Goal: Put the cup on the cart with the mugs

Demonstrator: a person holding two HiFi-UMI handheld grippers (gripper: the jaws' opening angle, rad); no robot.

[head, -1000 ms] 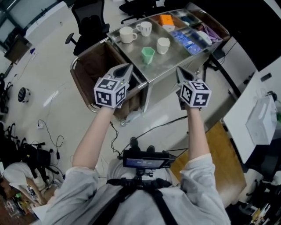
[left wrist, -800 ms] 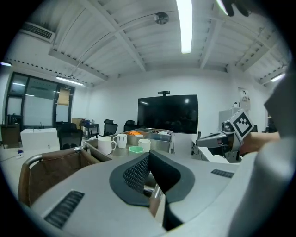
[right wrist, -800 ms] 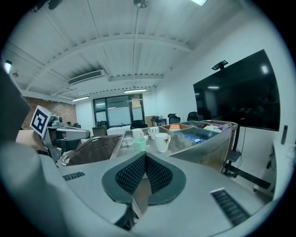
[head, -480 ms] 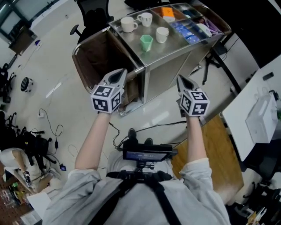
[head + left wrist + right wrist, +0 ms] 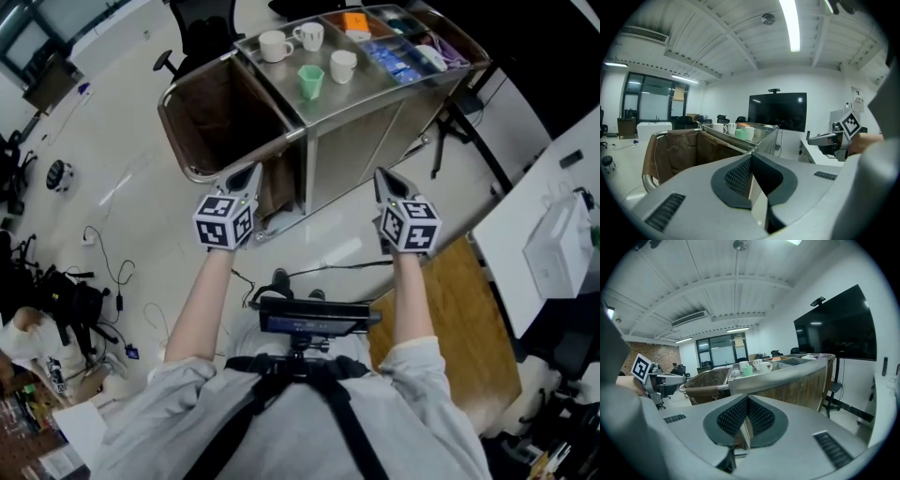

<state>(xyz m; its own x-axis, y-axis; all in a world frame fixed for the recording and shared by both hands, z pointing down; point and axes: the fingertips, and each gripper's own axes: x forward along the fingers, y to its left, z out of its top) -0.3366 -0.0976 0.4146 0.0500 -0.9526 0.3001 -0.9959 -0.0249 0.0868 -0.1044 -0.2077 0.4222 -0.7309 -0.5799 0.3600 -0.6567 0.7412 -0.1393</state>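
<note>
Both closed jaws hang well apart from the cup [image 5: 311, 81].

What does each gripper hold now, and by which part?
Nothing. The left gripper and the right gripper are both shut and empty; the green cup stands on the cart.

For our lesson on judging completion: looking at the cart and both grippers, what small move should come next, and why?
Probably just stop: the green cup already stands upright on the cart beside the white mugs, and the left gripper and right gripper are shut, empty.
</note>
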